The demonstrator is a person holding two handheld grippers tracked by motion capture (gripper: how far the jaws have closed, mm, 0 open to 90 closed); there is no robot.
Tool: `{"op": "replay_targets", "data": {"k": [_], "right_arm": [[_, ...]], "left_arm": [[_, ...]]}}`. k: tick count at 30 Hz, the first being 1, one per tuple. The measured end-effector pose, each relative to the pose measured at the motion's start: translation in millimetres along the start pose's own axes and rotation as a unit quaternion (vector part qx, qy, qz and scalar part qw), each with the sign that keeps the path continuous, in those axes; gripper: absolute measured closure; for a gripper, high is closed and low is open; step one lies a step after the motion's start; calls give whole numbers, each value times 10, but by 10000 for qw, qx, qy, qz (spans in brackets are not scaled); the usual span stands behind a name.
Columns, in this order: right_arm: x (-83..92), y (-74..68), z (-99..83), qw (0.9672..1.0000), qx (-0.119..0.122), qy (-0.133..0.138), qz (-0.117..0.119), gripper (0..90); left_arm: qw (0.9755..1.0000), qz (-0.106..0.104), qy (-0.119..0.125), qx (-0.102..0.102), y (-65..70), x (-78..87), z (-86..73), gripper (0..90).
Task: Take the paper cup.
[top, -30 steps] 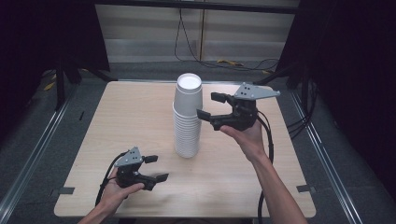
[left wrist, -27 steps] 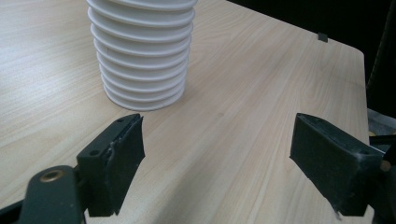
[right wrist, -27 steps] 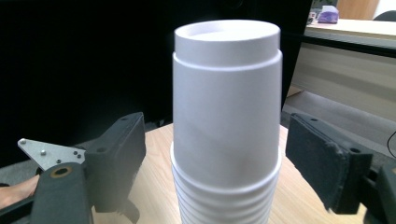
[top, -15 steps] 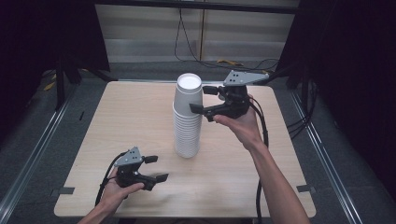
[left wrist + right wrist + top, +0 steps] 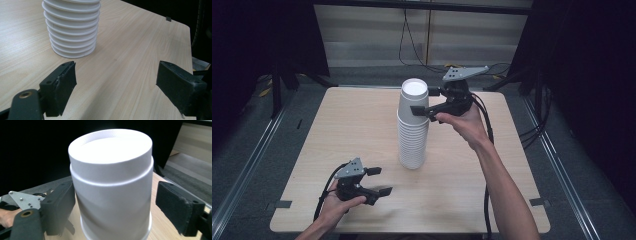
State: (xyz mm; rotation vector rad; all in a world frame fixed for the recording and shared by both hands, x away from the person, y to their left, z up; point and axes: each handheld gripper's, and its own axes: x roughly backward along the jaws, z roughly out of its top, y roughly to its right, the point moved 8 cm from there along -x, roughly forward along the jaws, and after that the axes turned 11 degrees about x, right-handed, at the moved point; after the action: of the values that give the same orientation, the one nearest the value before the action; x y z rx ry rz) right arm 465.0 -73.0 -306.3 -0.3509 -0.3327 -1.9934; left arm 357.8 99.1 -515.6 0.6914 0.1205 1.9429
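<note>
Your right gripper (image 5: 424,102) is up high, beside the top of the cup stack (image 5: 413,135). The stack stands upright near the middle of the tabletop (image 5: 352,130), a bit toward the far edge. Its long way runs straight up and down. Each cup sits upside down, so the flat bottom of the top cup (image 5: 112,170) faces up.

In the right gripper view, the top cup sits right between your jaws. The jaws are wide. One is on each side of the cup, and I see a gap on the right side, so they are not squeezing it yet. To take the cup, I think you need to close on its sides and lift straight up.

Your left gripper (image 5: 379,181) rests low near the front left corner, well apart from the stack. Its jaws have just been opening, with nothing between them. The stack lies ahead of them. Your right hand is much nearer.
</note>
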Motion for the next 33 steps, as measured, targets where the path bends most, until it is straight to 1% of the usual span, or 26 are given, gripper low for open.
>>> {"op": "replay_targets", "data": {"k": [1, 3, 4, 8, 11, 15, 22, 23, 30, 33], "right_arm": [[-36, -12, 20, 10000, 51, -29, -2, 168], [-56, -20, 26, 10000, 69, -47, 20, 161], [-94, -19, 29, 9999, 85, -90, 9, 158], [-144, -6, 29, 9998, 96, -192, 10, 151], [-180, 1, 45, 9997, 116, -204, 4, 146], [-218, 5, 70, 9995, 150, -283, 24, 148], [-233, 7, 113, 9998, 110, -123, 77, 188], [-235, 5, 115, 9998, 144, -122, 72, 192], [-224, 5, 121, 9997, 157, -181, 63, 197], [-213, 13, 184, 9999, 116, -26, 72, 198]], "left_arm": [[10000, 0, -3, 0, 0, 0, -1, 159], [10000, -6, -2, 0, 0, 1, -1, 160], [10000, -14, -13, -5, 1, 0, -3, 159], [10000, -29, -22, -15, 7, -3, -6, 160], [10000, -39, -33, -28, 13, -6, -9, 162], [10000, -42, -29, -19, 16, -5, -9, 162], [10000, -46, -47, -27, 19, -8, -13, 163], [10000, -36, -34, -21, 22, -6, -11, 164], [10000, -25, -24, -20, 10, -3, -8, 167], [10000, -30, -45, -26, 11, -11, -12, 167]]}}
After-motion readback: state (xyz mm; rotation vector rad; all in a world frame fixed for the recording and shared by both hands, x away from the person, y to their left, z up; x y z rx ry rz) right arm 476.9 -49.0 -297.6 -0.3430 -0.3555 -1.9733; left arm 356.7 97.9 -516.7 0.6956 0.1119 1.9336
